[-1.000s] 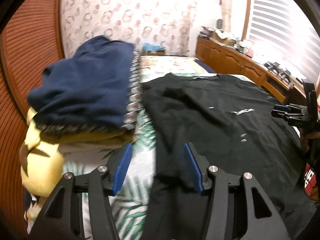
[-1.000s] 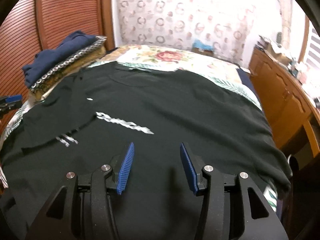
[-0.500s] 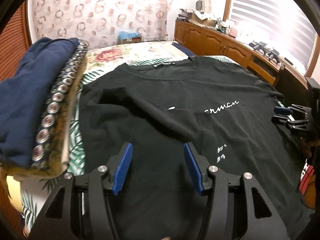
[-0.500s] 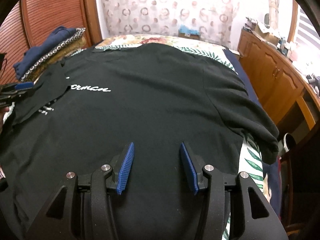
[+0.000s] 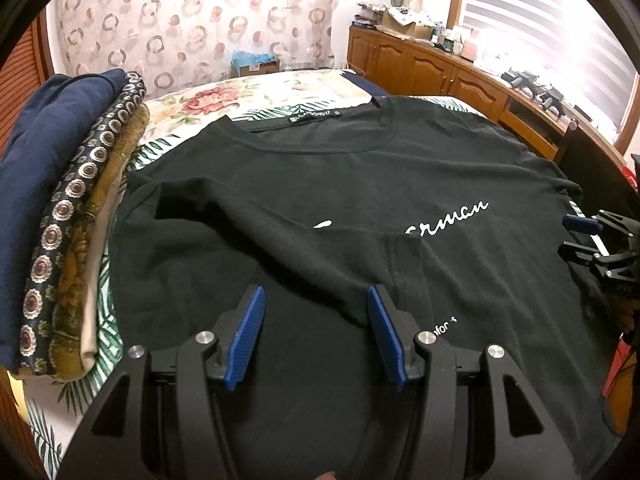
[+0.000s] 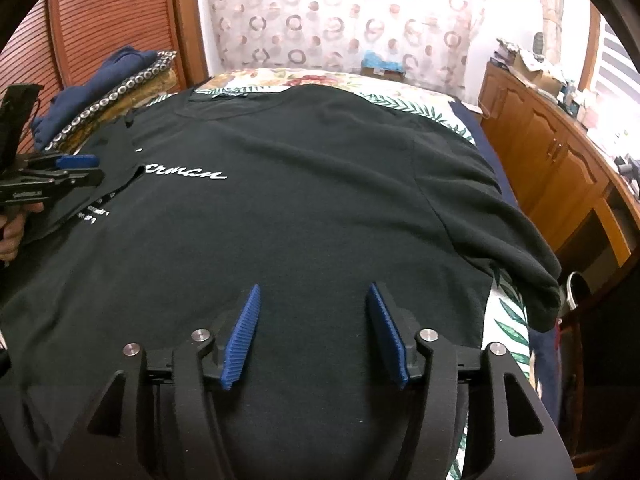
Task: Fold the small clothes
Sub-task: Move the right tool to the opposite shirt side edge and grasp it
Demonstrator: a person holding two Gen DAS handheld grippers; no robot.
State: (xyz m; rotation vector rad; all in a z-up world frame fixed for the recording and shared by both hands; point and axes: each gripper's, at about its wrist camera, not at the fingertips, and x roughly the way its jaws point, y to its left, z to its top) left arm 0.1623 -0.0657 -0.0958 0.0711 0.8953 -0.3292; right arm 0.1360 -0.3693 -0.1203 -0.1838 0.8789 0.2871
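Swung across from the stack of folded clothes [image 5: 60,216] at the left edge of the left wrist view to hover low over the black cotton T-shirt with white script lettering [image 5: 360,208], the left gripper [image 5: 316,336] now; jaws parted, nothing between the blue pads. Likewise hovering over the lower middle of that shirt, the right gripper [image 6: 314,332], jaws just opened a little wider, empty, cloth lying beneath and not pinched. Spread chest-up over the leaf-print bedsheet [image 6: 508,320], collar toward the top of both frames, 1 sleeve already turned in over the lettering at centre left of the left wrist view, the other sleeve draped off the bed edge at the right of the right wrist view. Soft, light and limp by the look of it: likely to sag and wrinkle wherever unsupported, no risk of breakage, not slippery on the sheet. Best taken at 2 points along a seam or edge, probably the hem near the bottom of both frames or the loose right sleeve and shoulder, pinching through the layers so the fold stays straight.
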